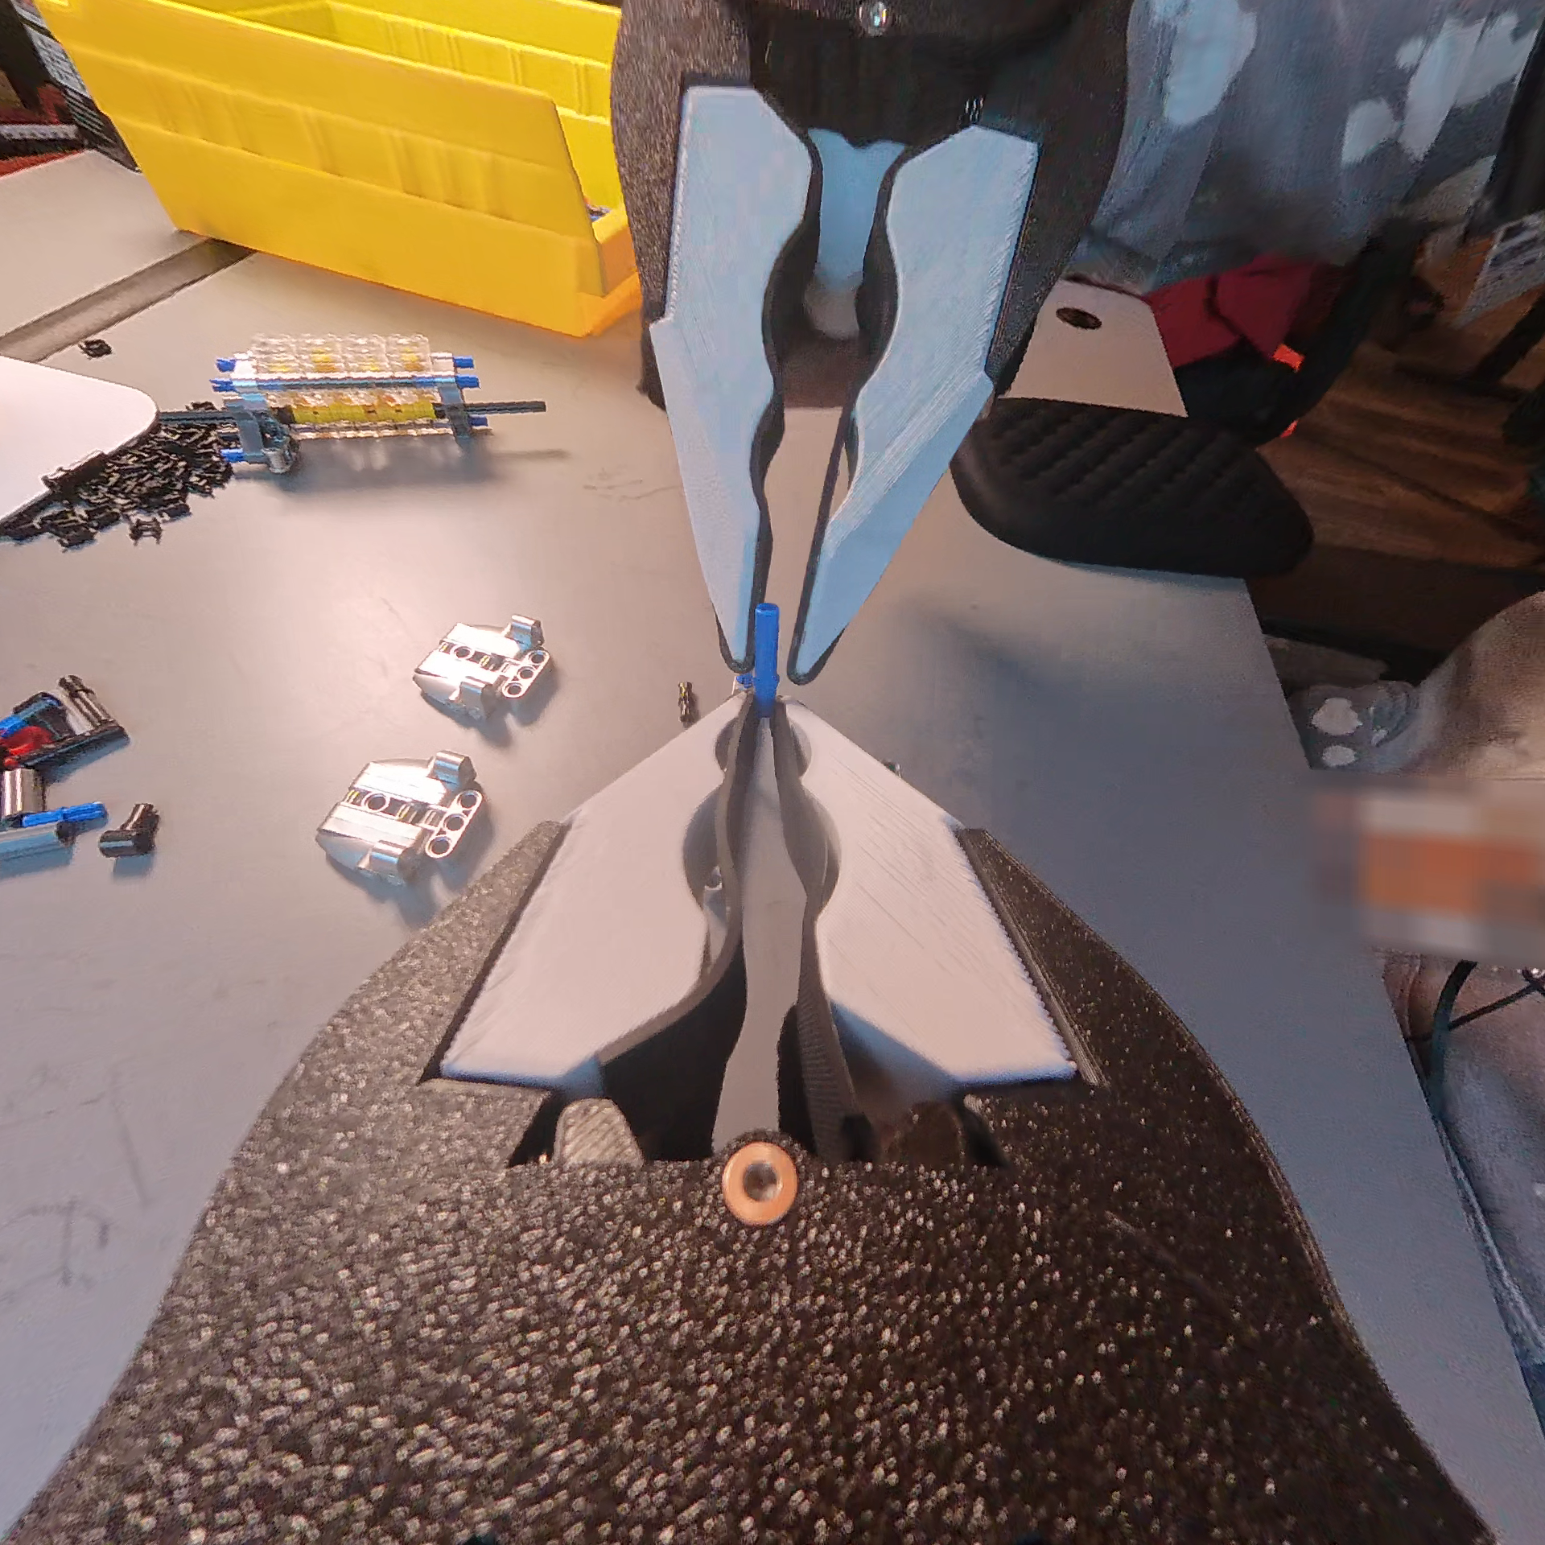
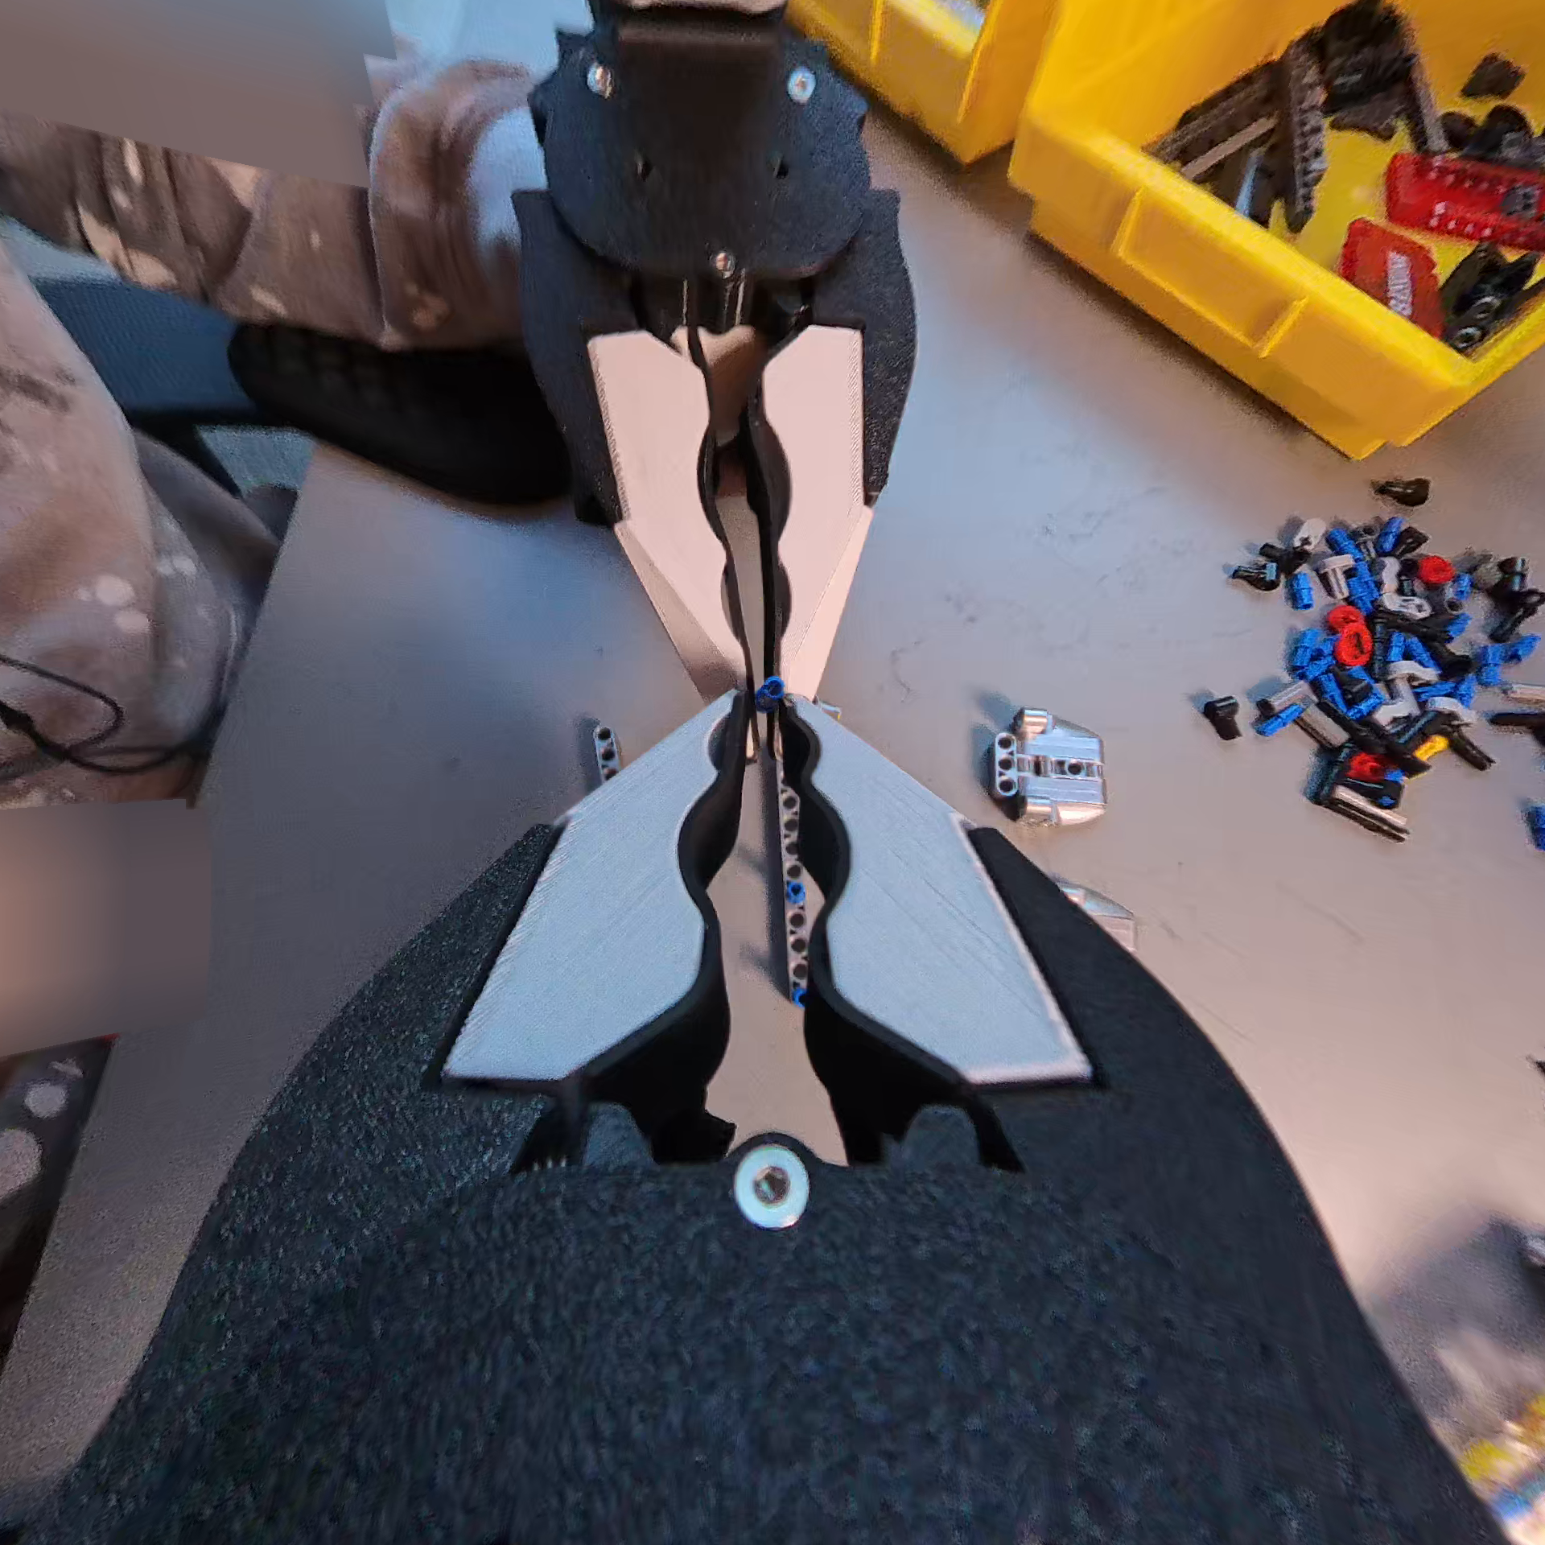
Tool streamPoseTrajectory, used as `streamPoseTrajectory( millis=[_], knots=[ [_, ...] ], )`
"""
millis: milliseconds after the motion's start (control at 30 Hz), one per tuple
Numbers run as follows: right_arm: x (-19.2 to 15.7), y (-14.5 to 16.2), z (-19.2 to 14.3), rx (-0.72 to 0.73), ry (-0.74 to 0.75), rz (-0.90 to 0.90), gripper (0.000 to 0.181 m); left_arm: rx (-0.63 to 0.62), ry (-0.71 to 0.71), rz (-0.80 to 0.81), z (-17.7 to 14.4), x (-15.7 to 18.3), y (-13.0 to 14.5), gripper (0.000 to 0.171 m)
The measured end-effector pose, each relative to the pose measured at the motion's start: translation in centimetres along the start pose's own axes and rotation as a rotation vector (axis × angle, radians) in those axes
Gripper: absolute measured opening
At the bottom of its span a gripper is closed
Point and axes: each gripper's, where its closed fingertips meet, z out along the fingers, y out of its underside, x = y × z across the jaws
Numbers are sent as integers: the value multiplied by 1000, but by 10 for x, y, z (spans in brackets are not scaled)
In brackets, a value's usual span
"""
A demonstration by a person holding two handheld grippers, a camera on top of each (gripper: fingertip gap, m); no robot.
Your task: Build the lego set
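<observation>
My left gripper (image 1: 761, 706) is shut on a small blue pin (image 1: 765, 648) that sticks out past its tips, held above the grey table (image 1: 1045, 711). My right gripper (image 1: 769, 665) faces it tip to tip, with its jaws a narrow gap apart on either side of the pin. In the right wrist view, my right gripper (image 2: 765, 706) meets the left gripper (image 2: 765, 681) at the blue pin (image 2: 770, 689). A long grey holed beam (image 2: 791, 878) with blue pins shows through the gap between the right fingers. I cannot tell whether it is held.
Yellow bins (image 1: 376, 167) (image 2: 1212, 276) stand at the back. A clear-brick assembly (image 1: 351, 393), black pins (image 1: 125, 485) and silver panel pieces (image 1: 485, 669) (image 1: 401, 815) (image 2: 1049, 765) lie on the table. There is a heap of small parts (image 2: 1388, 660). A black chair (image 1: 1129, 493) and a person's sleeve (image 2: 84, 585) are past the table edge. My left and right fingertips are right by each other. The clear-brick assembly (image 1: 351, 393) is about equally far from each gripper, around 25 cm.
</observation>
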Motion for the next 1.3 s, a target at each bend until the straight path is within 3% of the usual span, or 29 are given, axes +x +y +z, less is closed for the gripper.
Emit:
streamPoseTrajectory(
  millis=[300,767,867,967,1300],
  knots=[
    [-4,5,1,-189,-35,-144,6,-50,5,41,5,5,8,0],
    [-7,10,6,-255,-56,-167,2,-97,-6,45,7,5,17,1],
    [3,20,7,-307,-20,-143,2,-157,-96,86,4,-11,27,13],
    [8,41,13,-389,1,-163,3,-216,-80,62,5,-12,40,20],
    [7,63,26,-420,5,-156,2,-324,-104,85,11,-15,61,7]
  ],
)
